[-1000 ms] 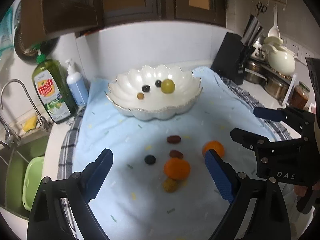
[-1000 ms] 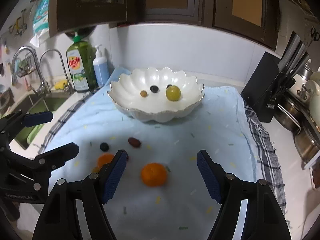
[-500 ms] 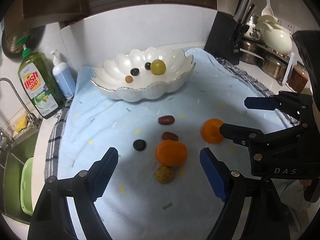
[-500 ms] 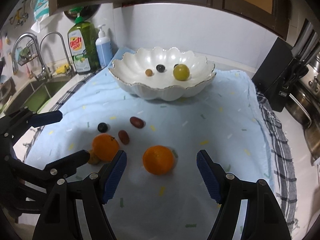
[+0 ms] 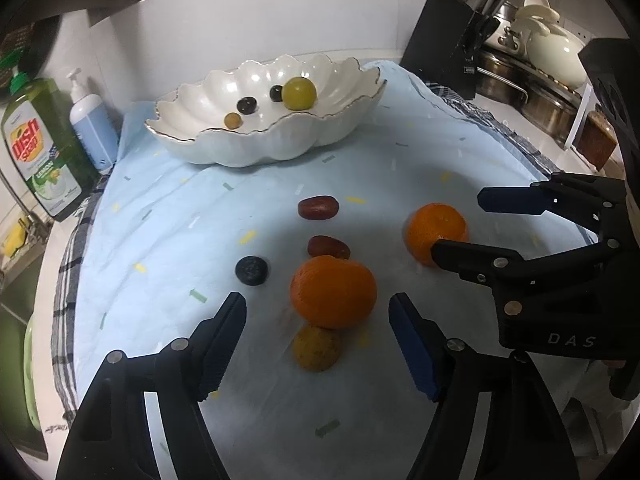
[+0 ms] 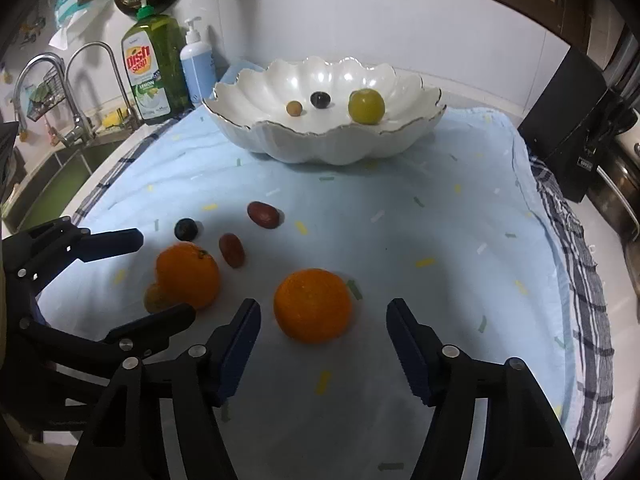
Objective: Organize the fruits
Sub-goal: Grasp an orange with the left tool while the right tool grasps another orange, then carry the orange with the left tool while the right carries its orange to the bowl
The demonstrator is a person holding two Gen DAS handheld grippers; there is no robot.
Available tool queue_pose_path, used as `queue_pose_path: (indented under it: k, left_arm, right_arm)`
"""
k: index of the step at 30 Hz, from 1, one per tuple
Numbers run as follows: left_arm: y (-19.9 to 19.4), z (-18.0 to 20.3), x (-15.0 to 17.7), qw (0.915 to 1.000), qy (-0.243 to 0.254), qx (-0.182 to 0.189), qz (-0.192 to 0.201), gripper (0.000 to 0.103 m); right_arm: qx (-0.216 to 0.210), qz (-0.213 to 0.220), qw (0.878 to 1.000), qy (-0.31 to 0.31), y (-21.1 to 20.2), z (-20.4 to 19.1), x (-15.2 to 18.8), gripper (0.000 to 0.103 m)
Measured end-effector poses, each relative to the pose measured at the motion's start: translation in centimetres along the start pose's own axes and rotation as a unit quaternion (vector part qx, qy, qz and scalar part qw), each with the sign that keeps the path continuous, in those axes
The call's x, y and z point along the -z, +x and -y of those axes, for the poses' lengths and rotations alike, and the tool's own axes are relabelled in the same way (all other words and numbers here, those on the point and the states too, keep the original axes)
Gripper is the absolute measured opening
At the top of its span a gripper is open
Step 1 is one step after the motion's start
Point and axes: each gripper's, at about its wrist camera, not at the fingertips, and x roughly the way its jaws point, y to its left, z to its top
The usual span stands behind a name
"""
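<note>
A white scalloped bowl (image 5: 224,152) (image 6: 280,148) holds a green grape, two dark berries and a small brown fruit. On the blue cloth lie two oranges, two red dates, a dark berry and a yellowish fruit. My left gripper (image 5: 318,336) is open, low over the cloth, with one orange (image 5: 333,291) and the yellowish fruit (image 5: 317,347) between its fingers. My right gripper (image 6: 322,338) is open around the other orange (image 6: 313,305), apart from it. That orange (image 5: 435,232) and the right gripper (image 5: 460,224) also show in the left wrist view.
Dish soap bottle (image 6: 154,76), pump bottle (image 6: 197,66) and sink taps (image 6: 80,92) stand at the left. A knife block (image 5: 452,48) and pots (image 5: 552,92) stand at the right. Red dates (image 6: 263,214) (image 6: 232,250) and a dark berry (image 6: 186,229) lie mid-cloth.
Both grippers have moved forward and down toward the fruit on the cloth. Each orange now sits between a gripper's open fingers. No fruit has moved.
</note>
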Motion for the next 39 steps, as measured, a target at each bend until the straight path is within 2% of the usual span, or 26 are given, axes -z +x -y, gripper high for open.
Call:
queue_pose_path:
  k: [6, 10, 11, 14, 21, 39]
  left_arm:
    - [0.9, 0.2, 0.0, 0.9999, 0.007, 0.011, -0.01, 0.068]
    - [1.2, 0.5, -0.1, 0.9997, 0.012, 0.018, -0.013, 0.06]
    - [1.3, 0.6, -0.1, 0.9996, 0.013, 0.02, -0.013, 0.055]
    - [1.4, 0.5, -0.1, 0.9997, 0.017, 0.015, -0.009, 0.047]
    - [1.2, 0.0, -0.2, 0.9996, 0.001, 0.026, -0.012, 0.046]
    - [-1.9, -1.9, -1.0, 0.9986, -0.044, 0.024, 0.02, 0.046]
  right_arm:
    - [-0.013, -0.011, 1.0, 0.007, 0.8, 0.2, 0.1, 0.06]
    - [-0.03, -0.014, 0.999, 0.014, 1.2, 0.2, 0.1, 0.054]
    - [-0.033, -0.015, 0.999, 0.013, 1.3, 0.2, 0.1, 0.051]
    - [-0.035, -0.019, 0.999, 0.013, 1.6, 0.1, 0.1, 0.049]
    - [-0.03, -0.017, 0.999, 0.017, 1.6, 0.1, 0.1, 0.043]
    - [-0.024, 0.017, 0.999, 0.024, -1.4, -0.9, -0.3, 0.042]
